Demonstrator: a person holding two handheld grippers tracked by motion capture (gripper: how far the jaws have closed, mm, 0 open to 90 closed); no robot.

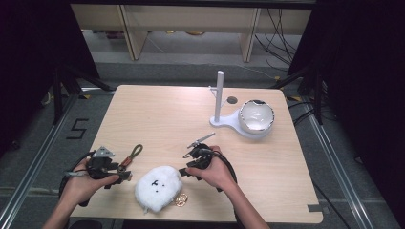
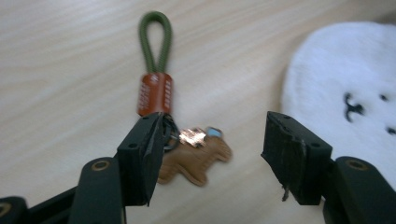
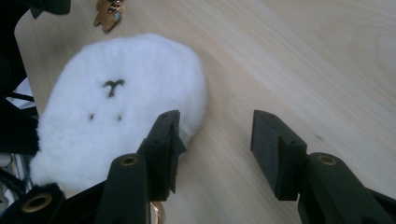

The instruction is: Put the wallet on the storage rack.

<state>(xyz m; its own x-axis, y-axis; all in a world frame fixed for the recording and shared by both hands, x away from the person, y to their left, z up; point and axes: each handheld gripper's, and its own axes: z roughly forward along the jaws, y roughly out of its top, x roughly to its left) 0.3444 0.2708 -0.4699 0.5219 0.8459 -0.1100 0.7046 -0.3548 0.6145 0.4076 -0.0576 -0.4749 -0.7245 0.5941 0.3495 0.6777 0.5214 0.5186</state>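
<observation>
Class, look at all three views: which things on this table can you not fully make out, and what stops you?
- Ring, right gripper view: cut by the bottom edge, behind a jaw.
- Keychain ring, left gripper view: behind the left jaw, charm blurred.
- Bowl contents, high view: glare.
- Plush face, high view: too small.

Black claws (image 2: 210, 154), brass screws, trailing cables

White stand (image 1: 237, 125) with upright post (image 1: 219, 95), far right of wooden table (image 1: 157, 112); shiny bowl (image 1: 256, 116) sat on its base. Gold rings (image 1: 181, 200) lay near the front edge.
</observation>
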